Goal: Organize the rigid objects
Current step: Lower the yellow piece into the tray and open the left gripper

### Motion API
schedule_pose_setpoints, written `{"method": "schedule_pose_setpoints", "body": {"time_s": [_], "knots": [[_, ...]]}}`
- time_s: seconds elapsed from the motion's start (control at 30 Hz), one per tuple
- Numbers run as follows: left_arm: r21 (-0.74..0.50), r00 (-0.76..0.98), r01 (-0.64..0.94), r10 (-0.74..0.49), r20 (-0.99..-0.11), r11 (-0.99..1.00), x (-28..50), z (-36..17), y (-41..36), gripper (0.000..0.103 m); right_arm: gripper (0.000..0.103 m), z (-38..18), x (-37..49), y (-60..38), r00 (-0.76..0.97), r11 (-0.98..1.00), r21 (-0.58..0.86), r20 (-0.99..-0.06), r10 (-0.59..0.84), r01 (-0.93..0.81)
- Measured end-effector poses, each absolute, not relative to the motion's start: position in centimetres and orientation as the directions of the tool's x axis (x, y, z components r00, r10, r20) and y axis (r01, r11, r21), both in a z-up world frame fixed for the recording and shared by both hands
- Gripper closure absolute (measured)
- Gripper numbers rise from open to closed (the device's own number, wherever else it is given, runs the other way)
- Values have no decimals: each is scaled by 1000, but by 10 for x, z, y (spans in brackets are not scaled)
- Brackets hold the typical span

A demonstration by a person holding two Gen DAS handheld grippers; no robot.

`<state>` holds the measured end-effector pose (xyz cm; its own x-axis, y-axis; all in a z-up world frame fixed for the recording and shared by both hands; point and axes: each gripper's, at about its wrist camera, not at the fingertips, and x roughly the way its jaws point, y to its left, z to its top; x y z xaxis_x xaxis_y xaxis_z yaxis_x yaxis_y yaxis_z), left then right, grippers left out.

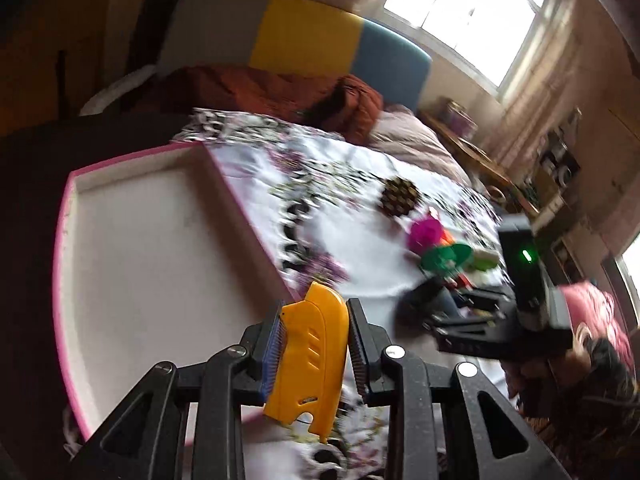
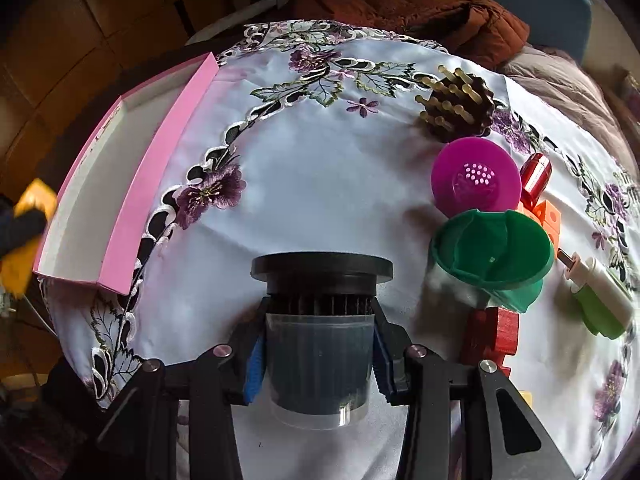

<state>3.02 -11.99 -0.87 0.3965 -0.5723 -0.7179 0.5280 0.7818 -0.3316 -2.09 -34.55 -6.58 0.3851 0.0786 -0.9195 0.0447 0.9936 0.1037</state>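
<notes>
My left gripper (image 1: pixel 316 308) is shut on a yellow plastic piece (image 1: pixel 312 356), held in the air over the near right corner of a shallow pink box (image 1: pixel 140 248) with a bare white floor. In the right wrist view the same box (image 2: pixel 160 176) lies at the left edge of the embroidered cloth (image 2: pixel 320 160), and the yellow piece (image 2: pixel 36 200) shows blurred beside it. My right gripper (image 2: pixel 320 308) is shut on a cylinder (image 2: pixel 320 360) with a clear body and a black flanged top, its pads pressing both sides.
To the right lie a magenta strainer disc (image 2: pixel 476 178), a green funnel (image 2: pixel 492 248), a brown spiked brush (image 2: pixel 456 104), a red block (image 2: pixel 494 332), a red tube (image 2: pixel 536 172), an orange block (image 2: pixel 546 216) and a white-green gadget (image 2: pixel 600 296). A rust jacket (image 2: pixel 420 12) lies behind.
</notes>
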Motion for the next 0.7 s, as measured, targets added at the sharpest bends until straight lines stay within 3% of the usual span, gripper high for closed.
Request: {"method": "schedule_pose_setpoints", "body": {"time_s": [0.33,0.7], "knots": [[-295,446,313,-414,-794,903,141,-36,-59,73,59,-67,-21,-344,396,997,80,-916,65,22],[-125,505,237,-232,-831,963,198,-62,-59,70,59,-67,-19,-341,401,997,75,-914,66,7]]}}
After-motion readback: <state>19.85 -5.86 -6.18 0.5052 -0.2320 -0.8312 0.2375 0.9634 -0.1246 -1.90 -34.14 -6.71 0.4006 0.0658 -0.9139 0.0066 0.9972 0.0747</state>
